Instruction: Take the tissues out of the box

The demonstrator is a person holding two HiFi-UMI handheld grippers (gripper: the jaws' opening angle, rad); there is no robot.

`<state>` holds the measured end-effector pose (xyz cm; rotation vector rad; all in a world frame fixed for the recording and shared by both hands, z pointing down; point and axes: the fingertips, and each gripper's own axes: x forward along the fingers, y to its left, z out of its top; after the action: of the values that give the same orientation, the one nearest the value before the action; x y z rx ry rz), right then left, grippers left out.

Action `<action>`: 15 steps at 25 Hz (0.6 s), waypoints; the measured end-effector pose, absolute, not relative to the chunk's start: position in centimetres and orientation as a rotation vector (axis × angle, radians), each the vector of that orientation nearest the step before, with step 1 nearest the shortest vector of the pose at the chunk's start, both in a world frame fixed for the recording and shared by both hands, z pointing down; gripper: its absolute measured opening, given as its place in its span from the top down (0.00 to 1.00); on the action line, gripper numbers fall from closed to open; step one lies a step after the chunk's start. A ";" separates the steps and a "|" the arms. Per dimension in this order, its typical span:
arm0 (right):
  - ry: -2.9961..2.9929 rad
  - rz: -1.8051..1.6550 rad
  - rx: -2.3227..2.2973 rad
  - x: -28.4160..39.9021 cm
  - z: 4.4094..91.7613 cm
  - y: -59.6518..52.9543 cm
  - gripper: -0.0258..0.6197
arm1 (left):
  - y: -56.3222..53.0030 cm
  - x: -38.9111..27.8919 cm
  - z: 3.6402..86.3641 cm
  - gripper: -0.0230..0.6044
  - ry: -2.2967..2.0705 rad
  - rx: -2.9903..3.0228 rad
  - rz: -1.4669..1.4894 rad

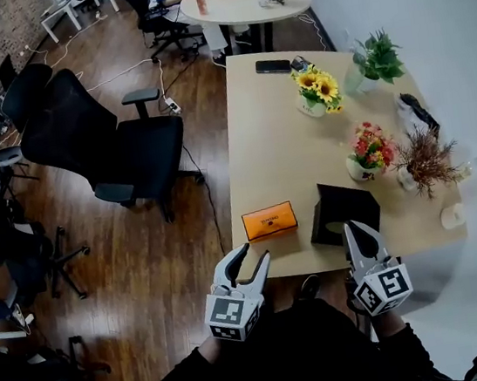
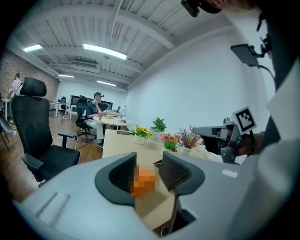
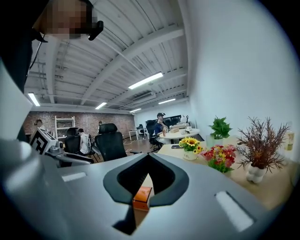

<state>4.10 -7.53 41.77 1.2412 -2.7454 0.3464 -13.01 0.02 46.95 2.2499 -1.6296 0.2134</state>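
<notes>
A black tissue box [image 1: 340, 208] stands near the front edge of the wooden table [image 1: 276, 145], with a pale tissue showing in its top opening. An orange box [image 1: 269, 220] lies to its left. My right gripper [image 1: 354, 229] hovers just in front of the black box, jaws together and empty; in its own view the right gripper [image 3: 147, 157] frames the orange box [image 3: 142, 197]. My left gripper [image 1: 254, 253] hangs at the table edge before the orange box. The left gripper [image 2: 149, 161] holds nothing, and only a narrow gap stays between its jaws.
Sunflowers [image 1: 317, 90], red flowers [image 1: 369, 149], a dried bouquet [image 1: 426, 159] and a green plant [image 1: 377, 58] line the table's right side. A phone [image 1: 272, 66] lies at the far end. A black office chair [image 1: 99, 134] stands to the left, and a person sits at a round table [image 1: 245, 1] beyond.
</notes>
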 end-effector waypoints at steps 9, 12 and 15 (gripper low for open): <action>-2.749 0.366 1.233 5.3 42.2 -8.1 0.96 | -0.3 -12.5 46.9 0.71 -1.639 2.245 0.244; -2.749 0.367 1.226 5.3 42.3 -8.1 0.96 | -0.3 -12.4 46.9 0.71 -1.639 2.242 0.249; -2.753 0.364 1.211 5.2 42.4 -8.0 0.96 | -0.2 -12.3 47.3 0.72 -1.639 2.231 0.256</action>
<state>5.15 -8.03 42.38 1.2112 -2.7530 0.3643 -12.34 -0.16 47.26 2.2314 -1.6391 0.2559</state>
